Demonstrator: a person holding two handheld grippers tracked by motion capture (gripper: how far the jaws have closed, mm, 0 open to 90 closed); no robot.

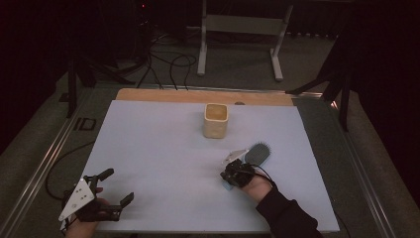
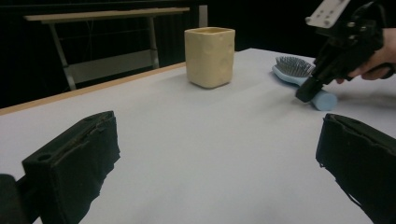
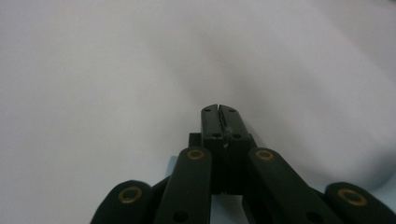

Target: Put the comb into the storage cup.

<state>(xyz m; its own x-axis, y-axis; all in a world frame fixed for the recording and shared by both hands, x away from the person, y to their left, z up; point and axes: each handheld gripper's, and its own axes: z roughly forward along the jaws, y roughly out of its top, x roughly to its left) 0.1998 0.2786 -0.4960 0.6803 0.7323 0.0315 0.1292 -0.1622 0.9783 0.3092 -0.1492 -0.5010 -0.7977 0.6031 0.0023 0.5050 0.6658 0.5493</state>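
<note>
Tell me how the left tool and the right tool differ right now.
The left tool has its jaws spread wide, nothing between them; the right tool has its jaws pressed together. The left tool sits at the near left corner of the white table, away from any object; the right tool is down beside the blue hairbrush, over its handle. Whether it touches the handle is unclear. Both are black and hand-held.

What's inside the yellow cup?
The cup stands open at the top, and the high view shows only its pale inner walls. Its bottom is dim, so anything small there can't be told.
</note>
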